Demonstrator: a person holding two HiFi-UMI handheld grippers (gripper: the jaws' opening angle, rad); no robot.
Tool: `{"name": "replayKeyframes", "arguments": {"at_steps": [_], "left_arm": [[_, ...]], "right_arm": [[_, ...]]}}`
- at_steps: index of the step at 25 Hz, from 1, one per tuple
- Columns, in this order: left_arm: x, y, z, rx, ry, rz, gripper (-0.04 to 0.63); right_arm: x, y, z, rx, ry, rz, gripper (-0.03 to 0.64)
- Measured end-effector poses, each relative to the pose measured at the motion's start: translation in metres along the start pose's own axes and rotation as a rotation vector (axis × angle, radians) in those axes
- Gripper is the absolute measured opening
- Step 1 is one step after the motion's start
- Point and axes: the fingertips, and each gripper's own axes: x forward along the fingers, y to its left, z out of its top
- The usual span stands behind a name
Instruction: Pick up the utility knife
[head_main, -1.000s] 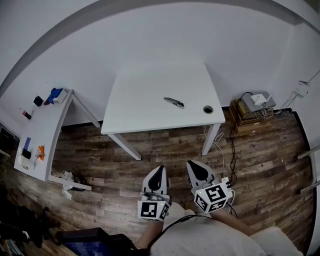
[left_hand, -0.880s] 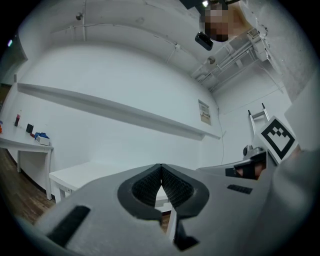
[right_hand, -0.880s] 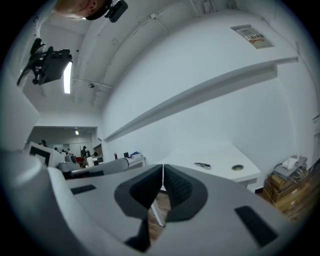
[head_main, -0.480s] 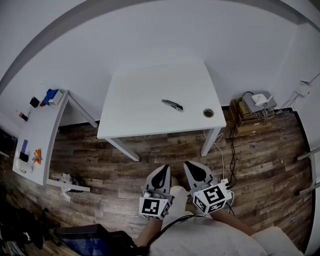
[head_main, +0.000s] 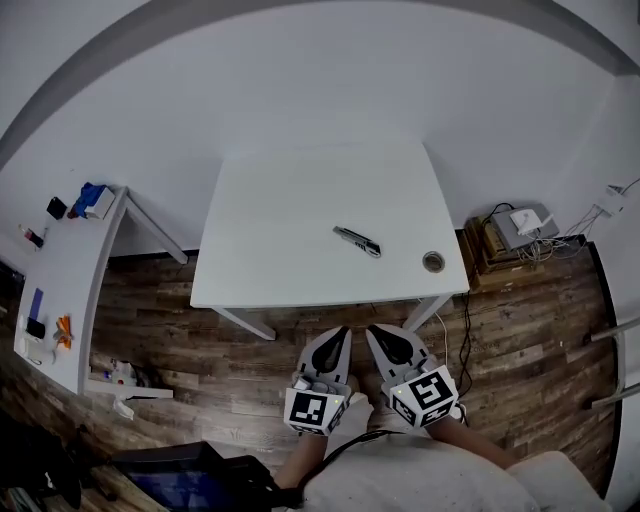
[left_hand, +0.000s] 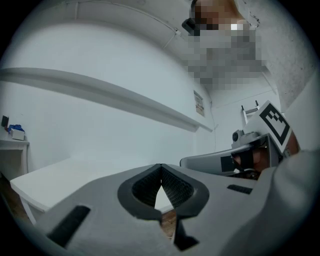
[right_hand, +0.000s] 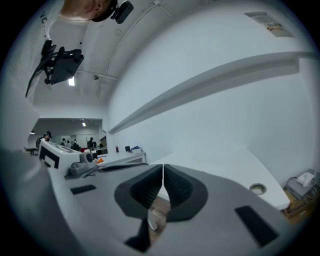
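I see the utility knife (head_main: 357, 241) at twelve o'clock, lying ten-to-four, well beyond my left gripper (head_main: 334, 350) and right gripper (head_main: 391, 346). Both are pressed together and empty.

I see the slim, dark grey and silver utility knife (head_main: 357, 241) lying flat on the white table (head_main: 270, 230), right of its middle, slanted, its nearer end pointing toward the right front corner.

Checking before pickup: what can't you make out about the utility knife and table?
Utility knife: head view, too small to tell whether its blade is out.
Both gripper views: knife not visible; their own bodies block the near tabletop.
Round thing near its corner: too small to identify.
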Motion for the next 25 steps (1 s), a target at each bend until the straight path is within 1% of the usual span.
{"name": "replayKeyframes", "arguments": {"at_steps": [5,8,10,14,16,19,22,25], "left_arm": [[0.036,0.042,0.018,0.022,-0.030,0.005,0.008],[0.052,0.065,0.026,0.021,-0.045,-0.001,0.008],[0.059,0.074,0.023,0.014,-0.040,-0.008,0.008],[0.074,0.077,0.015,0.008,-0.026,-0.031,0.008],[0.080,0.078,0.011,0.001,-0.020,-0.046,0.008],[0.086,0.081,0.004,-0.008,-0.006,-0.059,0.008],[0.092,0.087,-0.006,-0.017,0.017,-0.040,0.008],[0.097,0.094,-0.011,-0.015,0.041,-0.014,0.008]], "right_arm": [[0.047,-0.018,0.021,-0.014,-0.017,-0.004,0.009],[0.072,-0.024,0.032,-0.019,-0.026,-0.012,0.009],[0.083,-0.028,0.032,-0.019,-0.021,-0.018,0.009],[0.092,-0.041,0.024,-0.001,0.001,-0.033,0.009],[0.096,-0.044,0.018,0.007,0.021,-0.022,0.009],[0.106,-0.048,0.007,0.011,0.070,0.017,0.009],[0.117,-0.064,-0.003,0.006,0.125,0.027,0.009],[0.132,-0.092,-0.014,-0.028,0.195,0.034,0.013]]}}
